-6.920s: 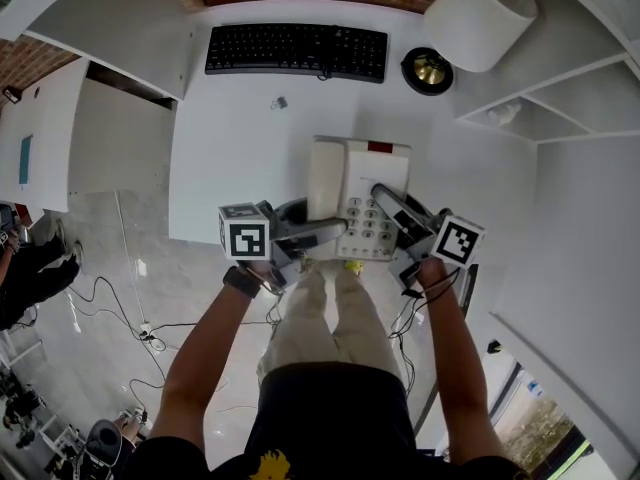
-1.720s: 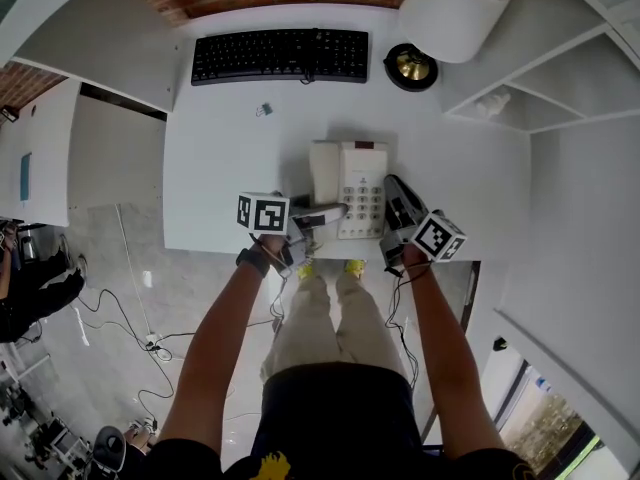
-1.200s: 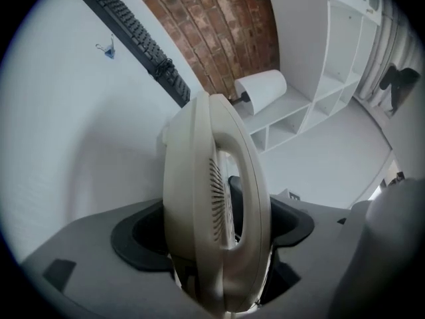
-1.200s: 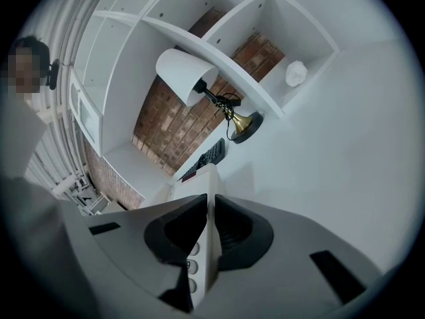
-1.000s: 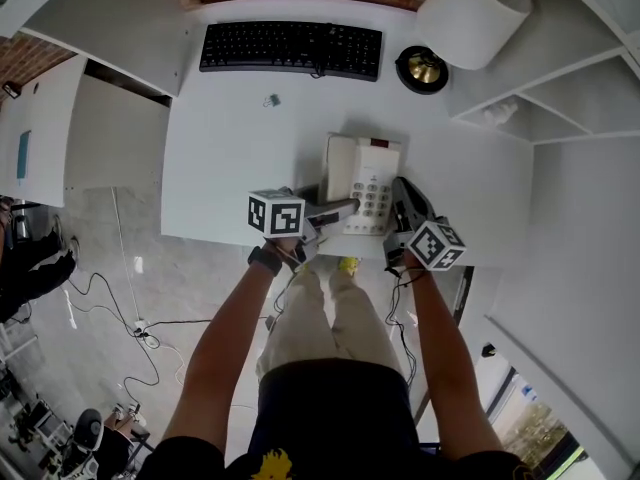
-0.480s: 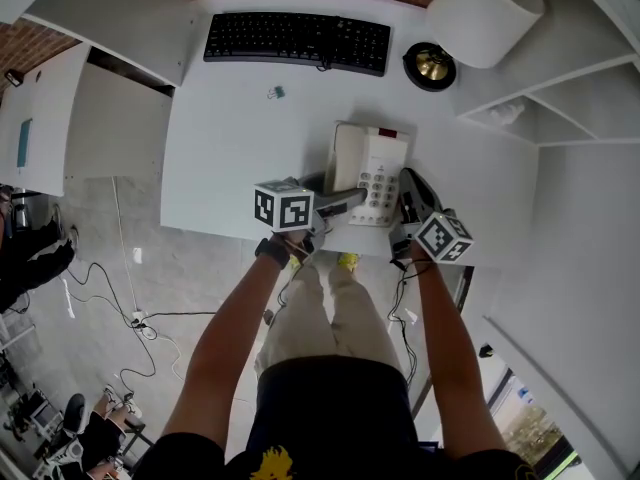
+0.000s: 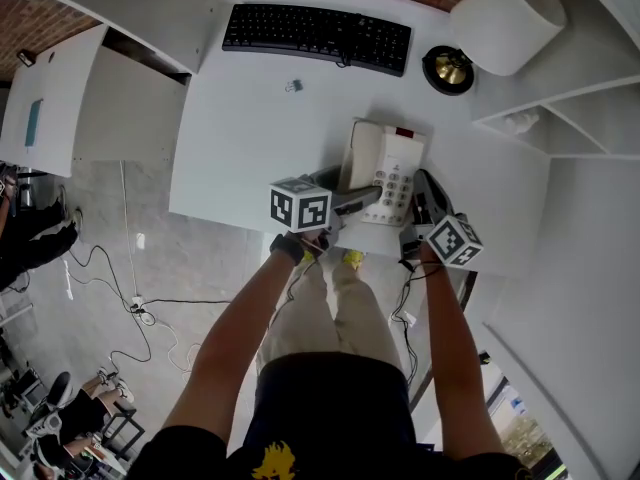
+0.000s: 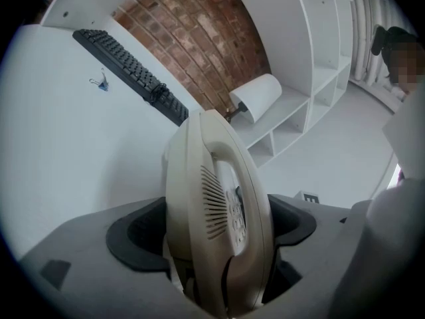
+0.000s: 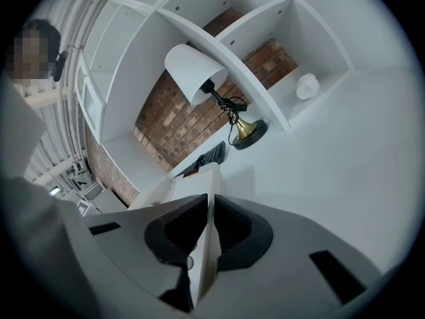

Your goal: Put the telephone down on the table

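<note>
A beige telephone [image 7: 386, 164] with its handset on the cradle sits over the near part of the white table [image 7: 250, 138], close to the front edge. I cannot tell whether it rests on the tabletop. My left gripper [image 7: 360, 200] is shut on the telephone's handset side. In the left gripper view the handset [image 8: 214, 198] fills the gap between the dark pads [image 8: 143, 234] of that gripper [image 8: 219, 226]. My right gripper [image 7: 418, 192] is shut on the telephone's right edge. In the right gripper view that gripper [image 9: 211, 208] pinches the thin beige edge [image 9: 203, 244].
A black keyboard [image 7: 318, 38] lies at the table's back. A small binder clip [image 7: 293, 86] lies in front of it. A lamp with a brass base [image 7: 450, 68] and white shade [image 7: 505, 18] stands back right, next to white shelves [image 7: 560, 118]. The person's legs [image 7: 330, 313] are below the front edge.
The head view has shifted a little. The telephone and both grippers stay at about the same spot near the front edge. The left gripper has turned slightly.
</note>
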